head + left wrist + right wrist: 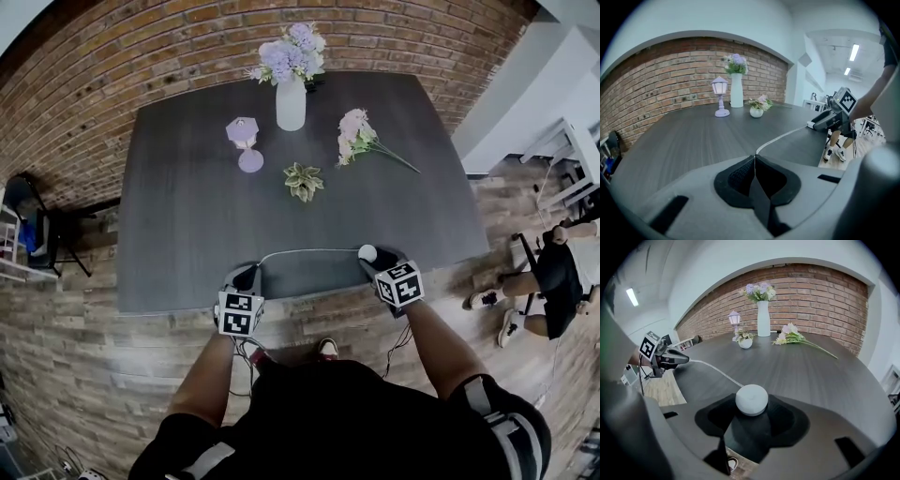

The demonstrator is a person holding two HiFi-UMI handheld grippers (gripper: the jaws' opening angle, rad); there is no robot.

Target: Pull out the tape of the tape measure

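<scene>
A round white tape measure [752,399] sits between the jaws of my right gripper [753,409], which is shut on it near the table's front edge; the head view shows this tape measure [367,252] at my right gripper [375,262]. Its white tape [305,251] runs leftward, pulled out over the dark table [197,216], to my left gripper [247,277]. In the left gripper view the tape [785,137] ends between the jaws of my left gripper [754,161], which are shut on the tape's end.
At the far side stand a white vase of purple flowers [291,94], a small lilac lantern [246,142], a small potted plant [303,180] and a loose pink flower bunch [361,139]. A brick wall runs behind the table. A person sits at the right [553,281].
</scene>
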